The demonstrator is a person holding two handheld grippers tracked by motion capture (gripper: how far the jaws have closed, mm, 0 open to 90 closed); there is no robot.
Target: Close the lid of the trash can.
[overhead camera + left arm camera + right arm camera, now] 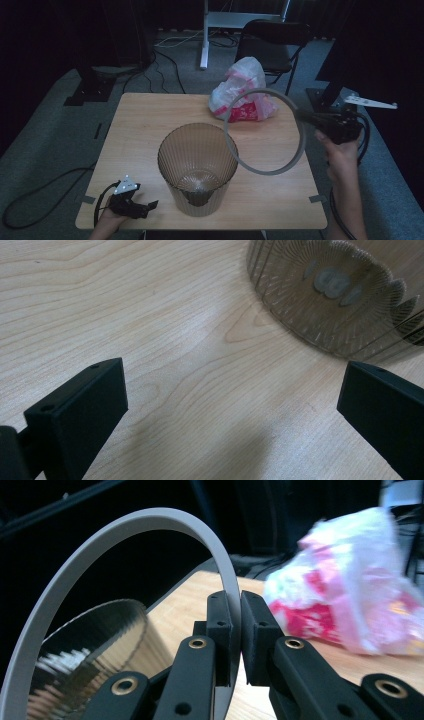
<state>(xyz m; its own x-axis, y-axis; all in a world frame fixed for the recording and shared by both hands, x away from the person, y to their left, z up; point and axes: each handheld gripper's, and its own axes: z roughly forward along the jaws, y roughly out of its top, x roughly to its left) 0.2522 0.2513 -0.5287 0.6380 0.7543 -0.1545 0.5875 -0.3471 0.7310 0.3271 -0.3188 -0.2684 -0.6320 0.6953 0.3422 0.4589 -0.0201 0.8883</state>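
Right tool [239, 630] clenches the grey ring [300, 150] above the bin [198, 170]; left tool [235, 405] gapes over bare table [150, 115].

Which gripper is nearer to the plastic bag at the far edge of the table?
Right. The right gripper is raised just right of the bag, holding the grey ring. The left gripper rests at the near left corner, far away.

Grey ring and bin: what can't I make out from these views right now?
- Bag contents: high view too dim, right gripper view blurred.
- Grey ring lower arc: cut off by the bottom edge in the right gripper view.
- Bin rim: cut off by the top edge in the left gripper view.
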